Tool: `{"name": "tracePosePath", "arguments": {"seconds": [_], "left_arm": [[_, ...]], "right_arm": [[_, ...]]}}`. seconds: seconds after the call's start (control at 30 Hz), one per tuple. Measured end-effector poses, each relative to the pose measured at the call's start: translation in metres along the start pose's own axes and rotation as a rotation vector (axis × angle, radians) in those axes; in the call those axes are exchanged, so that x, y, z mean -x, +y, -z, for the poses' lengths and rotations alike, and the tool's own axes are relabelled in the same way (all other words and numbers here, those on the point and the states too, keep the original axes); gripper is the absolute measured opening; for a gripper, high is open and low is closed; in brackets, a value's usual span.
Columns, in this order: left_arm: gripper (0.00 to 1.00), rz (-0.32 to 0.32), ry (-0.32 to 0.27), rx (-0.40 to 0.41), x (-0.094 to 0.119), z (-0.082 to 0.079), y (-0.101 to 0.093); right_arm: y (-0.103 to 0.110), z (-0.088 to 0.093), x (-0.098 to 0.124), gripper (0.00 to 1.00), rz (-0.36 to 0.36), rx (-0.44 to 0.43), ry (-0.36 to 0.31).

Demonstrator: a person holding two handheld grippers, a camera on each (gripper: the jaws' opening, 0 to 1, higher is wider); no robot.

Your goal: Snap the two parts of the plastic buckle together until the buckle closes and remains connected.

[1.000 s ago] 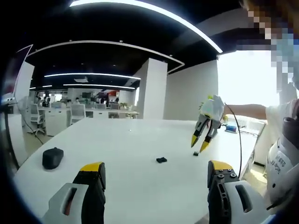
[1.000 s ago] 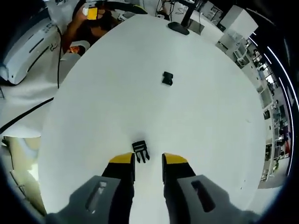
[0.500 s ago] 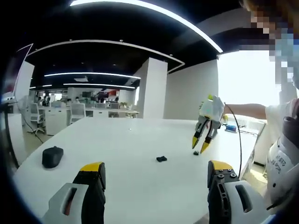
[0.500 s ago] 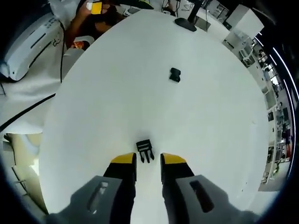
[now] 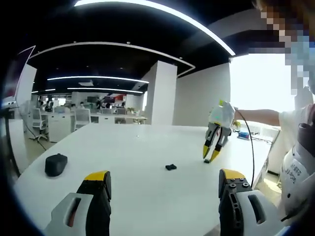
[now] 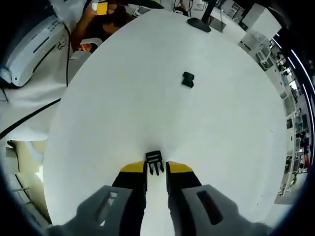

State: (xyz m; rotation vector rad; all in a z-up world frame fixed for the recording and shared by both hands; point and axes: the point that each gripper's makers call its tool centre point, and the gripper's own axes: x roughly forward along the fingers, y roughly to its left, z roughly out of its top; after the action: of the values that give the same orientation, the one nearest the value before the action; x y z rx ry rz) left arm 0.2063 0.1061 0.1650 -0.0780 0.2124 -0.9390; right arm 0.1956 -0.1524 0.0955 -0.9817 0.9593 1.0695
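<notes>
Right gripper view: the small black pronged plastic buckle half (image 6: 155,162) is being straddled on the white oval table (image 6: 231,128) by the yellow-tipped right gripper (image 6: 156,168), its jaws narrowly parted, prongs pointing back toward them. Farther off, well apart, the black socket half (image 6: 187,79) is lying. Left gripper view: the left gripper (image 5: 164,181) is being held wide, unladen.

A broad white surface (image 5: 147,147) with a rounded edge stands in an open-plan office. Overhead, the ceiling is dark, crossed by long curved strip lights (image 5: 162,14). A white square pillar (image 5: 160,93) rises past the far edge of the surface, with a plain white wall (image 5: 204,98) beside it. To the right a bright window (image 5: 261,83) glares. At the far left, rows of white desks and office chairs (image 5: 81,118) recede under more strip lights. Pale flooring (image 5: 37,150) shows beyond the left edge.
</notes>
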Motion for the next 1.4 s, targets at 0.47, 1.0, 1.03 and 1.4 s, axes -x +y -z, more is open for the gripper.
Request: {"name": "tracePosePath", "arguments": {"seconds": [0.47,1.0,1.03,1.4], "left_arm": [[0.92,0.0,-0.001,0.003,-0.001,0.002,0.0],[0.92,-0.002,0.003,0.01,0.0,0.004,0.002],[0.92,-0.002,0.003,0.01,0.0,0.004,0.002],[0.92,-0.002,0.004,0.012,0.0,0.005,0.001]], "right_arm": [[0.002,0.001,-0.001,0.09,-0.025,-0.009,-0.003],[-0.009,0.002,0.002,0.09,0.001,-0.04,-0.023],[-0.01,0.002,0.002,0.09,0.003,-0.043,-0.024],[-0.026,0.015,0.002,0.09,0.048,-0.114,-0.038]]}}
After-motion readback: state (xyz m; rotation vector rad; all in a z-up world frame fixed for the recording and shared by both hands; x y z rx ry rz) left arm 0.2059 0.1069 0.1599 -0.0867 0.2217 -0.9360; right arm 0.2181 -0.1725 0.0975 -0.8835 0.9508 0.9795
